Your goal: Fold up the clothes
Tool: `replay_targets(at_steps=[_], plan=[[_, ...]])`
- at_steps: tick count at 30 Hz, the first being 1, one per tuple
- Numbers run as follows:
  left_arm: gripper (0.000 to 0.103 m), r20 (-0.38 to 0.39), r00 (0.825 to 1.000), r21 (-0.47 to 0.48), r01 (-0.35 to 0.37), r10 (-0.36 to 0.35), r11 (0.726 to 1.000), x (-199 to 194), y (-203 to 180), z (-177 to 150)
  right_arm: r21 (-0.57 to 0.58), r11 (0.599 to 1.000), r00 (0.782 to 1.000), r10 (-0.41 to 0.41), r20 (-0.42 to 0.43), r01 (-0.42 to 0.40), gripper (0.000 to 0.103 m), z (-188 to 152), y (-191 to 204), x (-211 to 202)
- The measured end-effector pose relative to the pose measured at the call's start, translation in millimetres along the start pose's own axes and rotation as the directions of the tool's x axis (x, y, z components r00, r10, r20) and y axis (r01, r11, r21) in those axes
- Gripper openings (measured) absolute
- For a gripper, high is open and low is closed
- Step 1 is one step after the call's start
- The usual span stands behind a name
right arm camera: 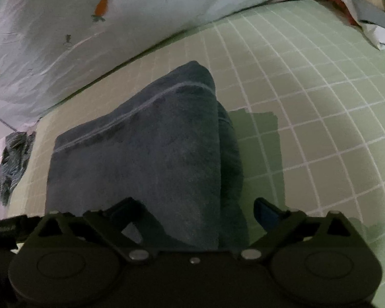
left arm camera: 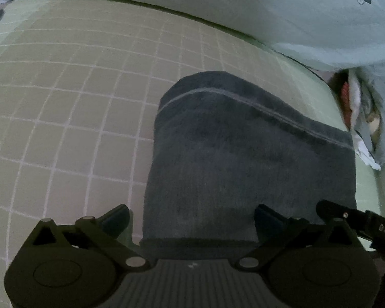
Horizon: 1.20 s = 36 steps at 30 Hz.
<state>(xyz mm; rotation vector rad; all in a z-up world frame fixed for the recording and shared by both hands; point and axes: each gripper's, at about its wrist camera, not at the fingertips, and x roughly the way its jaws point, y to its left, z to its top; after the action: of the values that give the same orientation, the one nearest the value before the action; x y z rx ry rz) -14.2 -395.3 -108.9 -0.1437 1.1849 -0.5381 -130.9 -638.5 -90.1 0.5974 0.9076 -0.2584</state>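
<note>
Dark grey towel (left arm camera: pixel 249 159) is seen lying folded on the green checked mat (left arm camera: pixel 71 118), near its far edge. Both the left gripper (left arm camera: pixel 192 218) and right gripper (right arm camera: pixel 195 213) are spread wide at its near edge, nothing held. Folding is judged nearly done.

Black tongs (left arm camera: pixel 192 218), blue-padded fingertips (left arm camera: pixel 267 217), silver pivot screws, round housings.

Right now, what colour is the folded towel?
Dark blue-grey, with a thin paler stripe near its far edge; the towel shows best in the left wrist view.
</note>
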Motion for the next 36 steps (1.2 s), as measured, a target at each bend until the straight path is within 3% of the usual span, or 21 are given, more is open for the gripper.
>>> replay_targets(at_steps=[9, 11, 12, 14, 15, 16, 19, 22, 26, 30, 33, 36], plan=[[0.103, -0.021, 0.998, 0.079, 0.053, -0.051, 0.995, 5, 1, 7, 0.048, 0.997, 0.998, -0.064, -0.008, 0.064, 0.102, -1, 10, 7], [0.099, -0.027, 0.997, 0.086, 0.076, -0.074, 0.993, 5, 0, 8, 0.057, 0.996, 0.998, -0.067, -0.008, 0.067, 0.098, -3, 11, 4], [0.095, -0.027, 0.995, 0.087, 0.095, -0.093, 0.992, 5, -1, 8, 0.07, 0.996, 0.999, -0.046, -0.006, 0.046, 0.087, -3, 10, 3], [0.078, -0.016, 0.994, 0.089, 0.111, -0.11, 0.99, 2, -5, 7, 0.104, 0.995, 1.0, 0.001, 0.004, -0.001, 0.066, -5, 8, -2], [0.071, -0.001, 0.994, 0.104, 0.107, -0.108, 0.989, -2, -9, 6, 0.104, 0.995, 1.0, 0.007, 0.014, -0.008, 0.05, -7, 8, -5], [0.059, 0.011, 0.993, 0.134, 0.113, -0.116, 0.984, -6, -15, 6, 0.097, 0.995, 1.0, 0.009, 0.026, -0.012, 0.039, -8, 8, -9], [0.029, 0.044, 0.988, 0.222, 0.132, -0.145, 0.966, -18, -34, 5, 0.101, 0.994, 0.998, 0.026, 0.062, -0.032, 0.026, -11, 6, -23], [0.024, 0.049, 0.978, 0.27, 0.185, -0.205, 0.945, -26, -58, 9, 0.102, 0.994, 0.994, 0.022, 0.106, -0.033, 0.023, -12, 4, -39], [0.023, 0.051, 0.957, 0.305, 0.258, -0.286, 0.917, -22, -101, 18, 0.156, 0.987, 0.985, 0.021, 0.174, -0.049, 0.022, -1, -11, -64], [0.023, 0.063, 0.929, 0.352, 0.32, -0.364, 0.88, -12, -155, 30, 0.135, 0.991, 0.966, -0.044, 0.253, 0.009, 0.022, 22, -41, -103], [0.023, 0.076, 0.895, 0.393, 0.378, -0.439, 0.838, -1, -209, 49, 0.134, 0.99, 0.944, -0.089, 0.317, 0.049, 0.022, 47, -73, -134], [0.023, 0.088, 0.843, 0.418, 0.453, -0.531, 0.788, 10, -273, 75, 0.113, 0.986, 0.911, -0.158, 0.381, 0.124, 0.021, 87, -107, -170]])
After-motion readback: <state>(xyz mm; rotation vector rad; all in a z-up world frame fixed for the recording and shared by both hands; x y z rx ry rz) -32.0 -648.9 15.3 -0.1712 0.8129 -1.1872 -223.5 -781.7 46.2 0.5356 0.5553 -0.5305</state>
